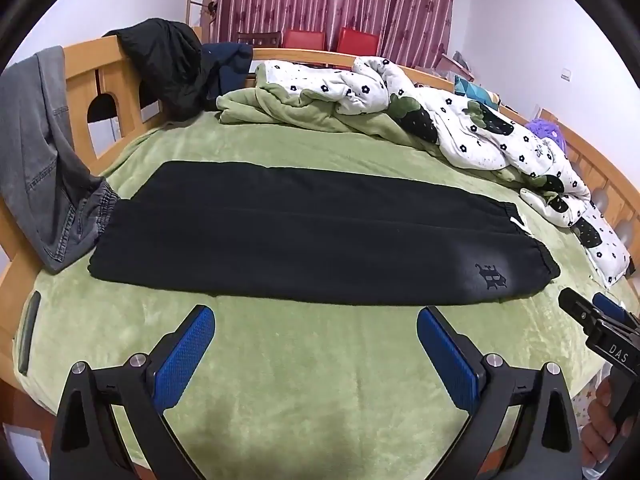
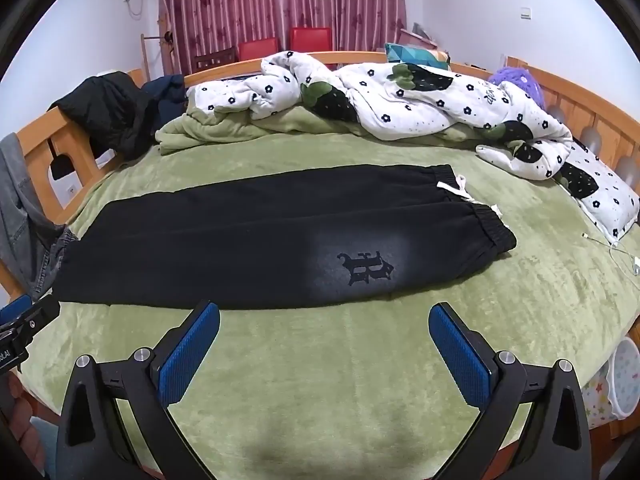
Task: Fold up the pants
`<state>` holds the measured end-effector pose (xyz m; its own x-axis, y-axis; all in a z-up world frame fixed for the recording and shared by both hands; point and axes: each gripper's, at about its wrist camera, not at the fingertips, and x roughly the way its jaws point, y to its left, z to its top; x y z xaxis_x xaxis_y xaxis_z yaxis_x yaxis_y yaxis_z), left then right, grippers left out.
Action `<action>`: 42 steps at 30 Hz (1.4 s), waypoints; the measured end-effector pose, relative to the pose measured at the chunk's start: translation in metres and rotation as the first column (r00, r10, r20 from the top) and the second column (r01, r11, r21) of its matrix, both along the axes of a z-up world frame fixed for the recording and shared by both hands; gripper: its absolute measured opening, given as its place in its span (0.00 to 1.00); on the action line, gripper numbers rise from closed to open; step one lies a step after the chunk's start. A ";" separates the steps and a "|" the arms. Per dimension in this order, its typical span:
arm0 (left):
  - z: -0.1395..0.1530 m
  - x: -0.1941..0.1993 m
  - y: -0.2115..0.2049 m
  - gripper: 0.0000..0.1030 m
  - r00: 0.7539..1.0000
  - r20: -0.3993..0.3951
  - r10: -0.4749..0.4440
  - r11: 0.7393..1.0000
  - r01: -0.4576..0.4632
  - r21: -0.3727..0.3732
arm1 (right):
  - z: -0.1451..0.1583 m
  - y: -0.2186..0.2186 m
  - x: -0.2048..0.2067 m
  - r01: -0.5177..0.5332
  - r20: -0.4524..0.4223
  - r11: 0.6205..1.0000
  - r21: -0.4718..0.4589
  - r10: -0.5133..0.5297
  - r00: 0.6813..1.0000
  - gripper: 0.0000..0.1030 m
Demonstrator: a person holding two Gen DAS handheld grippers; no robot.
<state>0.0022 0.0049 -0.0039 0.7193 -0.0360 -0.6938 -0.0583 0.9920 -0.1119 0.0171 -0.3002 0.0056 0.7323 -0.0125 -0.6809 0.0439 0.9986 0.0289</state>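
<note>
Black sweatpants [image 1: 312, 236] lie flat across the green bed, folded lengthwise leg on leg, waistband with white drawstring at the right, cuffs at the left. A dark emblem sits near the waist [image 2: 366, 268]. The pants also show in the right wrist view [image 2: 260, 240]. My left gripper [image 1: 316, 320] is open and empty, just in front of the pants' near edge. My right gripper [image 2: 324, 316] is open and empty, in front of the emblem area. The right gripper also shows at the right edge of the left wrist view [image 1: 596, 312].
A grey garment [image 1: 44, 168] hangs over the wooden footboard at left, touching the cuffs. A bunched white flowered quilt [image 2: 400, 96] and green blanket lie along the far side. Black jacket [image 2: 108, 112] on the rail. A white cable [image 2: 620, 252] lies at right. A phone [image 1: 30, 332] lies at left.
</note>
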 end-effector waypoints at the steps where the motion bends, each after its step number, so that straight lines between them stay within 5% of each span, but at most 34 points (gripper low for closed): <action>1: 0.000 0.000 0.000 0.99 1.000 -0.002 0.000 1.000 0.000 -0.004 | 0.000 0.000 0.000 -0.001 0.000 1.000 -0.002 0.001 1.000 1.00; 42: -0.005 0.002 0.001 0.99 1.000 -0.020 -0.004 1.000 0.004 -0.013 | -0.002 0.007 0.000 -0.012 0.000 0.999 -0.049 0.012 1.000 0.99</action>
